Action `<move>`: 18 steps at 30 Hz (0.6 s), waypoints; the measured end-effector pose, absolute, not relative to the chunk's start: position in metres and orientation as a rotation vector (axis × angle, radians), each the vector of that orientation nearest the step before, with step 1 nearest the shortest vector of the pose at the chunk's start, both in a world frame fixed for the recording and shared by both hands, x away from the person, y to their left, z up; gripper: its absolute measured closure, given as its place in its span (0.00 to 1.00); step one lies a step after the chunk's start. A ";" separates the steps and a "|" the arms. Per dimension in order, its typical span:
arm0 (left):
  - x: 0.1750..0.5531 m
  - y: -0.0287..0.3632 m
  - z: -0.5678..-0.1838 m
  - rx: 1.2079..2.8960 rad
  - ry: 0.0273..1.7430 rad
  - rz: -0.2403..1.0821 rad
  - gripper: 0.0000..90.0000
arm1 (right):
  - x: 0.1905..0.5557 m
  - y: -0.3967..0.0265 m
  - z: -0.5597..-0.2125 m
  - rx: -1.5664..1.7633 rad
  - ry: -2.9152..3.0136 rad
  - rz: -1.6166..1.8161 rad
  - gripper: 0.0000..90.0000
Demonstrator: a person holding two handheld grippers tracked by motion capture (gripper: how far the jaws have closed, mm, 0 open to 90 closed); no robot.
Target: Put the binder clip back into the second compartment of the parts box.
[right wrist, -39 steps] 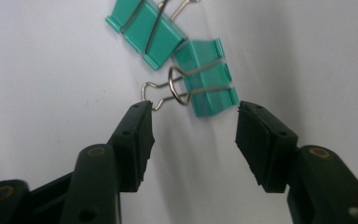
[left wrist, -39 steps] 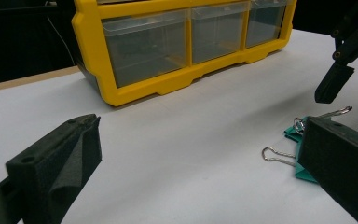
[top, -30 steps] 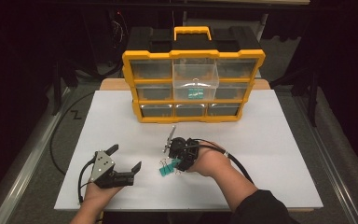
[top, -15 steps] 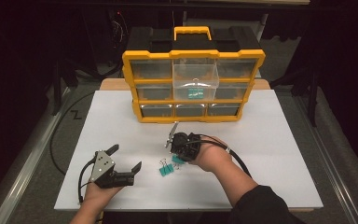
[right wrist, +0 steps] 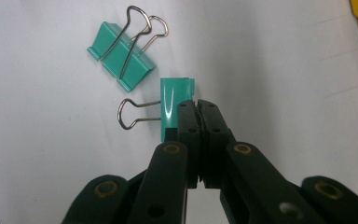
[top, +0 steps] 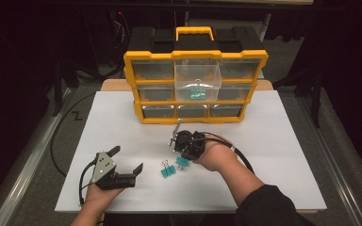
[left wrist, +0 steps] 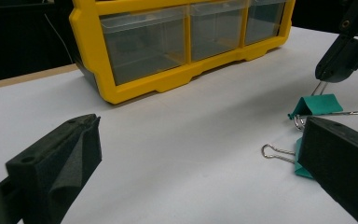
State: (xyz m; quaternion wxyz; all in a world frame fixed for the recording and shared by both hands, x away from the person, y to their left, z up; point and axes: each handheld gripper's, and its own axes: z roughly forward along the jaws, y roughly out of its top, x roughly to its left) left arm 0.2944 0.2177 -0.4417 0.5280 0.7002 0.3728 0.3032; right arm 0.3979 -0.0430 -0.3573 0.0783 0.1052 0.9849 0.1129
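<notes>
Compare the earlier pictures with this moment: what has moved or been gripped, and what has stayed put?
The right gripper has shifted slightly, and its jaws have just closed on a wire handle of the nearer green binder clip. The other binder clip, the left gripper with its open jaws, and the yellow drawer organizer stayed as they were.

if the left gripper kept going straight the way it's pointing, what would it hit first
Probably the yellow drawer organizer: the left gripper, jaws open, aims over bare white table at its bottom drawers. The green binder clips lie off to its right side, though depth is hard to judge.
</notes>
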 end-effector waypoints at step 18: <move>0.295 0.219 -0.442 1.667 0.899 0.720 0.00 | 0.396 -0.067 -0.344 0.370 2.954 0.343 1.00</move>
